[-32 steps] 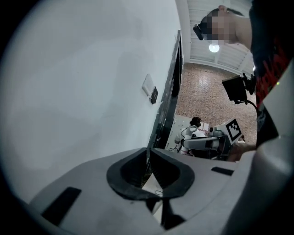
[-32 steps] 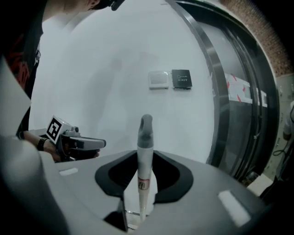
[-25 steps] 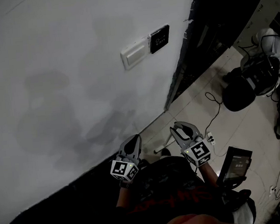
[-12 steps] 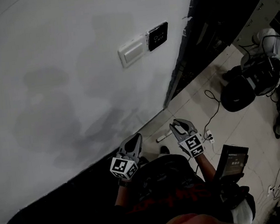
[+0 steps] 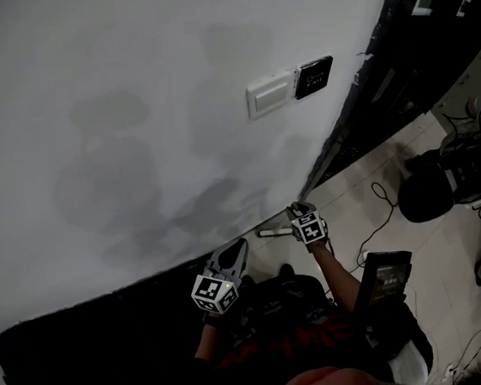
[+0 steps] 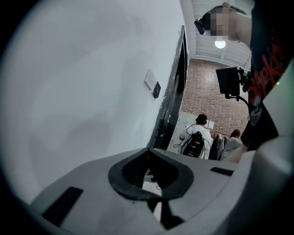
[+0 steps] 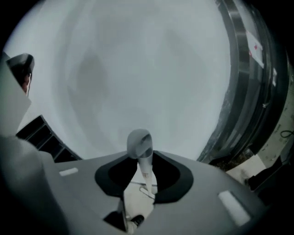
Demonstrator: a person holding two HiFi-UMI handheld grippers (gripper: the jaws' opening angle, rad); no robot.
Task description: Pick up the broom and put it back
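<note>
1. The right gripper [image 7: 146, 157] was clamped on the broom [image 7: 140, 144]. In the right gripper view the pale handle ran up between the 2 dark pads, and its grey end cap stood just past the jaw tips. We judged this a hold very near the handle's end, so the weight of the long remainder could twist the round handle in the pads or slide it out.
2. In the head view the handle showed only as a short pale bar beside that gripper, low down near the foot of the wall [image 5: 131, 113]. We could not see the broom's head, so we could not tell whether it hung free or rested on the floor [image 5: 415, 251]. If it dragged, it could pull against the grip.
3. The left gripper [image 6: 148, 149] had its jaws together with nothing between them, and it sat nearer the body, apart from the broom. It gave no support, and a second hold would need it opened first.
4. The end cap lay close to the wall, so a careless swing could knock it there. Higher up, it could strike the switch plate [image 5: 269, 96] or the dark panel [image 5: 314, 77] beside it.
5. Further out, cables [image 5: 378, 212] trailed over the floor and a dark screen [image 5: 384, 277] stood near the person's right arm. We thought the hidden end of the broom might snag the 1st or hit the 2nd on the way back.
</note>
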